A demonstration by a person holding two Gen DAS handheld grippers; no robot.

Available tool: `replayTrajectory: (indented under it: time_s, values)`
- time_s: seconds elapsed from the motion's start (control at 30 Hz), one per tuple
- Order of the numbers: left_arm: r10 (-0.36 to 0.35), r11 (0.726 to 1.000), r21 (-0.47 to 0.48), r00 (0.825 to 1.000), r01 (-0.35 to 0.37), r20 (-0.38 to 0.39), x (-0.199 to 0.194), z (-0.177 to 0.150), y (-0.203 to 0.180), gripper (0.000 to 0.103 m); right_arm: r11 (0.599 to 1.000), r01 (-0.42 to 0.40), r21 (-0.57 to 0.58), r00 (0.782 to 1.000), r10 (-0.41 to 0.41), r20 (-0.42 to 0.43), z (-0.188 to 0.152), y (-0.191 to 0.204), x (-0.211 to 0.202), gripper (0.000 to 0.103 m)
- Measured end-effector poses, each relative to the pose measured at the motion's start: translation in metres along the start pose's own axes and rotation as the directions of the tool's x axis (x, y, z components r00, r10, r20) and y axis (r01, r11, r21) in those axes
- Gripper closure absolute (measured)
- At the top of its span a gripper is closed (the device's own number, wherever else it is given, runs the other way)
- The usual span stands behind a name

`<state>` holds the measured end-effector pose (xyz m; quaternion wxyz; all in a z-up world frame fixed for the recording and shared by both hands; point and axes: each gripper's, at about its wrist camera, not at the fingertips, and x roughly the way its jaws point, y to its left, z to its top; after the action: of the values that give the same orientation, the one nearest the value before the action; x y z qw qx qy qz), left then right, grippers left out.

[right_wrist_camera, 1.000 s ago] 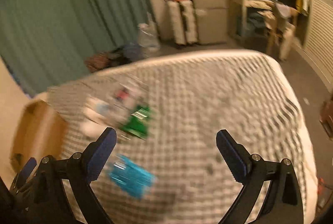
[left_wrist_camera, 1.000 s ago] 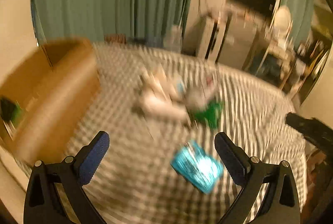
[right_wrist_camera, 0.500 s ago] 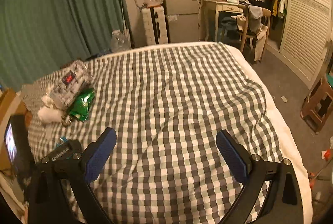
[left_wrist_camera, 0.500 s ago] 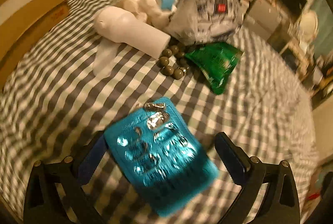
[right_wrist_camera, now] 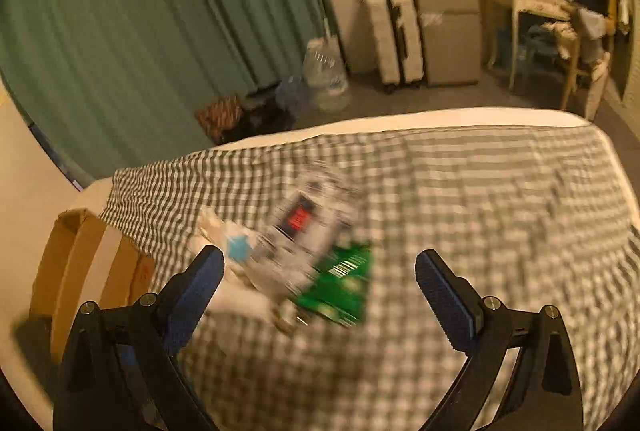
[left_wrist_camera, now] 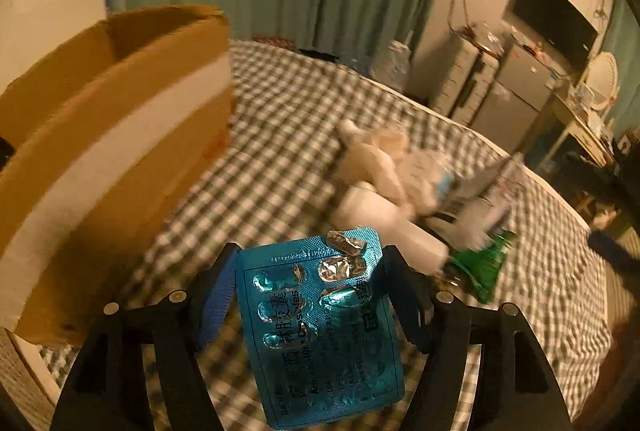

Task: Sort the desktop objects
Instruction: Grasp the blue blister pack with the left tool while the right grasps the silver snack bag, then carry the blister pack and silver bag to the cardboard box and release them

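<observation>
My left gripper (left_wrist_camera: 310, 287) is shut on a blue blister pack of capsules (left_wrist_camera: 320, 327) and holds it above the checked bed cover (left_wrist_camera: 280, 135). A brown cardboard box (left_wrist_camera: 100, 135) stands close on the left. A blurred pile lies beyond: a white bottle (left_wrist_camera: 384, 219), a white plush toy (left_wrist_camera: 384, 155), a clear printed bag (left_wrist_camera: 480, 191) and a green packet (left_wrist_camera: 484, 267). My right gripper (right_wrist_camera: 320, 275) is open and empty above the same pile, with the green packet (right_wrist_camera: 340, 287) and printed bag (right_wrist_camera: 308, 223) between its fingers in view.
The cardboard box (right_wrist_camera: 80, 271) also shows at the left of the right wrist view. The checked bed cover (right_wrist_camera: 500, 211) stretches to the right. Beyond the bed are green curtains (right_wrist_camera: 140, 31), a water jug (right_wrist_camera: 326, 79), suitcases (right_wrist_camera: 396, 43) and a desk with a chair (right_wrist_camera: 560, 31).
My left gripper has closed on the blue blister pack and lifted it off the cover, turning toward the box. My right gripper has swung left to face the pile.
</observation>
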<state>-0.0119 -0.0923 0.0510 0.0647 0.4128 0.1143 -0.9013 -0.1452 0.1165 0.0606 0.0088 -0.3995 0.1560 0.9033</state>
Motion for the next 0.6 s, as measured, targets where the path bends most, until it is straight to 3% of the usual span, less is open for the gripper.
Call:
replayTrajectory:
  time_s: [0.07,0.17,0.23,0.33,0.37,0.4,0.6]
  values:
    - [0.0,1.0,-0.018,1.0,0.0,-0.017,0.001,-0.004,0.005,0.031,0.999,0.015,0.034,0.999,-0.014,-0.051,0.013,0.012,0.026,0.007]
    - [0.015,0.999,0.031,1.0,-0.015,-0.001,0.0,-0.008,0.003,0.031,0.993,0.041,0.112,0.994,-0.029,-0.106,0.022,0.013,0.056,0.007]
    - [0.003,0.999,0.054,1.0,-0.004,0.005,0.005,-0.006,-0.001,0.031,0.99,0.117,0.083,0.979,-0.101,-0.176,0.025,0.015,0.078,0.011]
    - [-0.043,0.998,0.045,0.999,0.041,0.028,0.01,0.0,-0.003,0.031,0.989,0.144,0.036,0.961,-0.131,-0.245,0.019,0.016,0.096,0.05]
    - [-0.036,0.999,0.038,0.999,0.035,0.04,0.013,0.004,0.0,0.031,0.989,0.147,0.014,0.954,-0.138,-0.265,0.015,0.017,0.099,0.076]
    - [-0.028,0.999,0.037,0.999,0.027,0.044,0.014,0.007,0.003,0.031,0.988,0.155,-0.016,0.947,-0.153,-0.282,0.01,0.019,0.101,0.091]
    - [-0.024,1.0,0.0,0.998,0.024,0.06,0.014,0.019,0.016,0.031,0.976,0.168,-0.14,0.962,-0.194,-0.195,-0.004,0.033,0.055,0.096]
